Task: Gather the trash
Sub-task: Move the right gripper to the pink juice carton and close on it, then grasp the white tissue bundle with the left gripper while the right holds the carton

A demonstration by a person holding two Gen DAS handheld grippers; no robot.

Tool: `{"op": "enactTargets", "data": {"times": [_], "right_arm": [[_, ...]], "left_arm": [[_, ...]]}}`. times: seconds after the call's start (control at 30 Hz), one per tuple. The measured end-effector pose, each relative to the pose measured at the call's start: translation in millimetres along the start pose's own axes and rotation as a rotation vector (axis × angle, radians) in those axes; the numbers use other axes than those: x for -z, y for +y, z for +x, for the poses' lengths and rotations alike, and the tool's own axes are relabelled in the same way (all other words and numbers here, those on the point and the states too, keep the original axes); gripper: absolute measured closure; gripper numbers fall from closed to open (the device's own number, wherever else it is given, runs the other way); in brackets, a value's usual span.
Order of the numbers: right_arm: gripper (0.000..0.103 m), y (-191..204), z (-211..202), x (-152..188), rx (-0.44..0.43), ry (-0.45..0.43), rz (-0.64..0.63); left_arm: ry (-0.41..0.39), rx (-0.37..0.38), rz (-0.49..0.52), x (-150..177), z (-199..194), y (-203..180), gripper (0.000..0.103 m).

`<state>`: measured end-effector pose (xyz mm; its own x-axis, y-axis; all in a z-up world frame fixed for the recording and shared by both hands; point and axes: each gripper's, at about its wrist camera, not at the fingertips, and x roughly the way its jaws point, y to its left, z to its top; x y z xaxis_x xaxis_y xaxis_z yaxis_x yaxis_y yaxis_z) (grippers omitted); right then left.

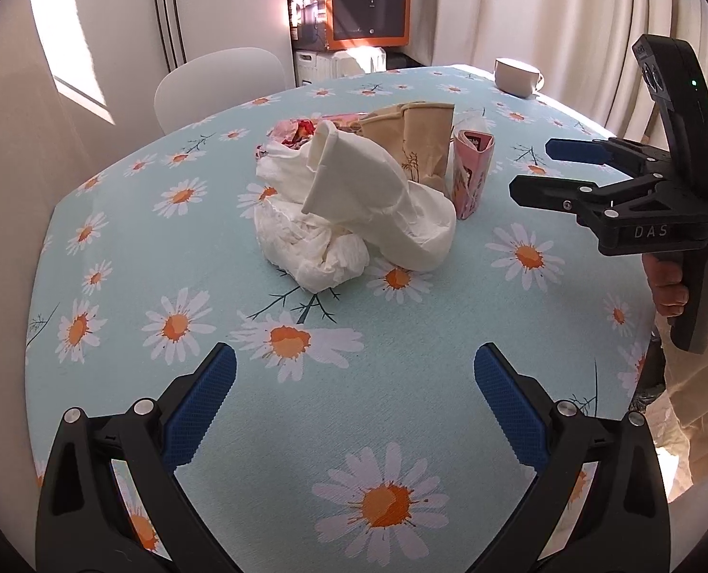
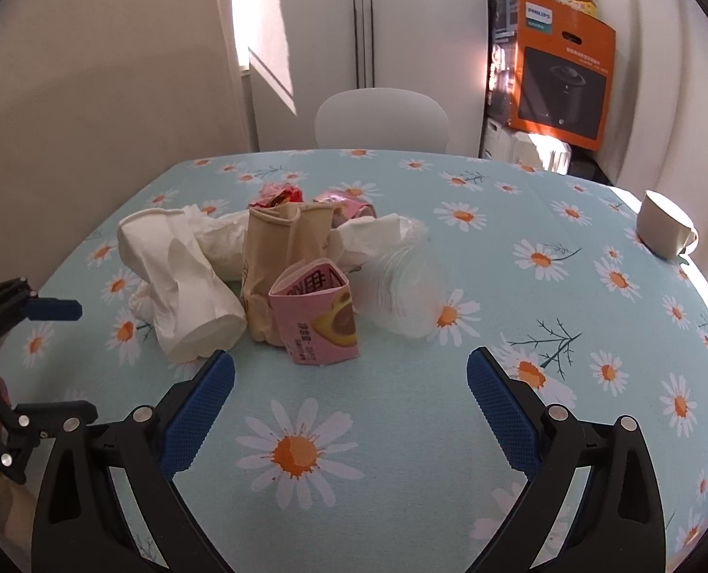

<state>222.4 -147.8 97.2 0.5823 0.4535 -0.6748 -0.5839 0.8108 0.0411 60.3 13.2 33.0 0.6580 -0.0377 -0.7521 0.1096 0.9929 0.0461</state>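
Both spread wide and empty, left hand-held gripper (image 1: 354, 382) and right hand-held gripper (image 2: 351, 377), trash pile (image 1: 354, 200) just ahead on counter (image 1: 449, 334); likely to scatter if nudged by a careless approach.

Black grippers, blue ribbed fingers (image 1: 206, 406), silver screws.

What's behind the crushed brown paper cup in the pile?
From the right wrist view, behind the crushed brown paper cup sit a red snack wrapper and a pink wrapper, with white tissue running behind it. Their lower parts and anything beneath are hidden.
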Motion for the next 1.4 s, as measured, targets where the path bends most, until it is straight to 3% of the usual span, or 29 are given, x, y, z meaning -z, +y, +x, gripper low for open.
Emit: {"op": "enactTargets", "data": {"times": [0.1, 0.17, 0.2, 0.27, 0.3, 0.37, 0.5, 0.83, 1.03, 1.17, 1.27, 1.4], "right_arm": [[0.011, -4, 14, -9, -0.027, 0.018, 0.027], [0.019, -5, 21, -14, -0.048, 0.026, 0.033], [0.029, -4, 25, -16, -0.061, 0.032, 0.028], [0.037, -4, 33, -17, -0.084, 0.042, 0.028], [0.05, -4, 35, -18, -0.089, 0.041, 0.033], [0.064, -7, 36, -18, -0.119, 0.033, 0.054], [0.065, -14, 22, -12, -0.148, -0.015, 0.094], [0.065, -48, -20, 15, -0.16, -0.089, 0.148], [0.065, -69, -36, 24, -0.134, -0.105, 0.172], [0.065, -78, -38, 26, -0.128, -0.1, 0.185], [0.065, -82, -39, 25, -0.111, -0.109, 0.187], [0.065, -83, -33, 27, -0.075, -0.08, 0.172]], "left_arm": [[-0.014, 0.002, 0.006, -6, 2, -1, 0.005], [-0.015, 0.003, 0.016, -9, 4, -2, 0.005], [-0.02, -0.006, 0.026, -10, 4, -3, 0.005], [-0.03, -0.02, 0.052, -13, 6, -7, 0.005], [-0.031, -0.023, 0.058, -14, 6, -9, 0.005], [-0.042, -0.02, 0.06, -17, 6, -10, 0.005], [-0.062, -0.006, 0.038, -21, 8, -11, 0.005], [-0.104, -0.111, 0.049, -39, 19, -16, 0.005], [-0.089, -0.089, 0.035, -51, 30, -14, 0.005], [-0.1, -0.1, 0.096, -51, 31, -23, 0.005], [-0.058, -0.053, 0.106, -54, 37, -26, 0.005], [-0.062, -0.122, 0.121, -58, 51, -30, 0.005]]}}
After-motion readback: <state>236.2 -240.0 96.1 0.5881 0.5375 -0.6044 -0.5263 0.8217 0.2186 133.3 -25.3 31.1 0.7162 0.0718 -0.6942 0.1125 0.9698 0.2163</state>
